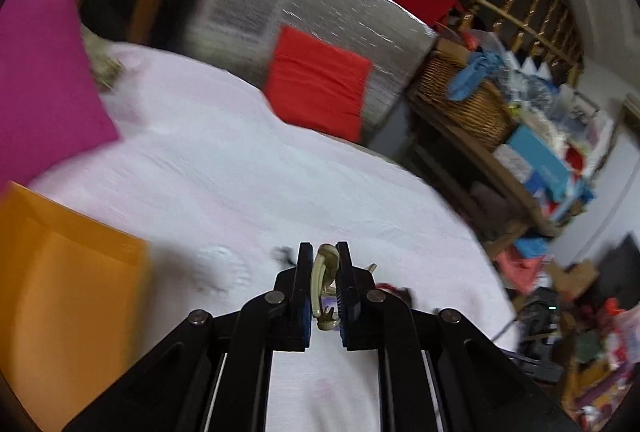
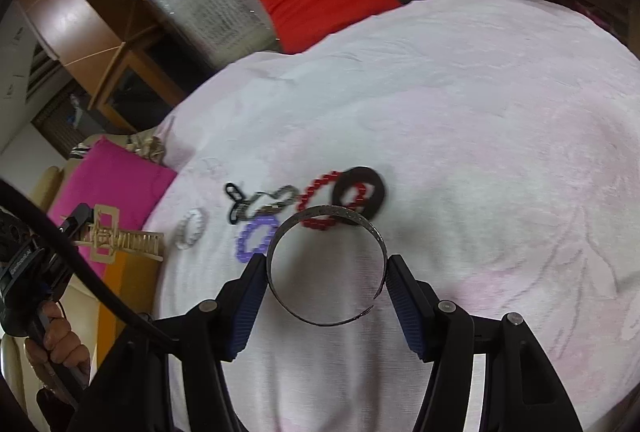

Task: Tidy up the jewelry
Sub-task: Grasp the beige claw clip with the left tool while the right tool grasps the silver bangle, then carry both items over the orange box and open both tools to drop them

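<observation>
Bangle (image 2: 326,266) sits pinched across its width in the right gripper (image 2: 326,274), just short of the bracelets (image 2: 320,203) on the bed (image 2: 500,111), while the left gripper (image 1: 325,264) clamps a beige hair clip (image 1: 325,284).

We see silver bangle (image 2: 326,266) clamped upright in right gripper (image 2: 326,272); beige hair claw (image 1: 325,286) pinched in left gripper (image 1: 325,272); red bead bracelet (image 2: 320,199), purple bracelet (image 2: 254,238), black ring (image 2: 360,193) lying on white cloth (image 2: 480,151).

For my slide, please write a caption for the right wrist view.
Right gripper clasps a silver bangle above beaded bracelets on pink cloth.
</observation>
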A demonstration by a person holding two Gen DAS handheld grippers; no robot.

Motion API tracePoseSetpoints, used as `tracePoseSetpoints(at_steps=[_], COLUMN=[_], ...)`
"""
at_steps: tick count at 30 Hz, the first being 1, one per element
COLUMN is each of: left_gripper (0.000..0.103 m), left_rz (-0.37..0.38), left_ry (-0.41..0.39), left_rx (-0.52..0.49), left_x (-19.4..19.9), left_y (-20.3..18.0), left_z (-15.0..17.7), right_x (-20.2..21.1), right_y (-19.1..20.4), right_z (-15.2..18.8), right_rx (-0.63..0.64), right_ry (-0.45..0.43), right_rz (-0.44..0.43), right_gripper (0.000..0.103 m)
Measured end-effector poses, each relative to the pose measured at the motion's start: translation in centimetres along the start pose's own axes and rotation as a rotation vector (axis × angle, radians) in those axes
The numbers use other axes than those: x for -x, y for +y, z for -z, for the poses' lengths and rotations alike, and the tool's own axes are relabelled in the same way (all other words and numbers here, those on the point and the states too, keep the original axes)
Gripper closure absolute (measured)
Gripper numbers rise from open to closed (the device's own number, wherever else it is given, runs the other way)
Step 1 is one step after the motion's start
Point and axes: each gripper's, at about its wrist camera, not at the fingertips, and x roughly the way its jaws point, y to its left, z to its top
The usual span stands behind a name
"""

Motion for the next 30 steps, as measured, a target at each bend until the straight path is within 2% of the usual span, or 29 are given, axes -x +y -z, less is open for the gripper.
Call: tracePoseSetpoints(at_steps=[4, 7, 11, 13, 17, 20, 23, 28, 30], left_gripper=[0.092, 0.092, 0.092, 0.092, 0.092, 0.092, 0.092, 0.09, 0.069], left_rz=[-0.202, -0.359, -0.535, -0.592, -0.649, -0.657, -0.653, -0.679, -0.71], left_ry=[-0.042, -0.054, -0.034, -0.013, 0.027, 0.06, 0.101, 0.129, 0.131], left_rx=[-0.021, -0.006, 0.001, 0.032, 0.105, 0.12, 0.137, 0.156, 0.164], left_x=[4.2, 8.0, 12.9, 14.4, 15.8, 15.1, 14.0, 12.9, 12.8], left_y=[1.3, 2.9, 5.9, 7.8, 11.8, 13.4, 14.6, 15.3, 15.7], left_z=[-0.2, 0.4, 2.7, 3.8, 5.9, 6.9, 7.6, 8.3, 8.1], right_x=[-0.8, -1.5, -3.3, -4.3, -7.9, -11.4, -15.3, -20.5, -22.4], right_y=[2.9, 6.6, 14.8, 19.3, 28.3, 33.4, 36.6, 37.9, 38.5], right_z=[0.6, 1.1, 1.2, 1.3, 2.6, 3.8, 5.1, 5.7, 5.8], right_rx=[0.062, 0.144, 0.285, 0.348, 0.452, 0.504, 0.542, 0.551, 0.559], right_ry=[0.012, 0.02, 0.047, 0.051, 0.122, 0.183, 0.252, 0.38, 0.403], right_rz=[-0.055, -0.12, -0.214, -0.256, -0.334, -0.326, -0.286, -0.224, -0.212], right_gripper=[0.04, 0.04, 0.039, 0.039, 0.039, 0.039, 0.039, 0.038, 0.038])
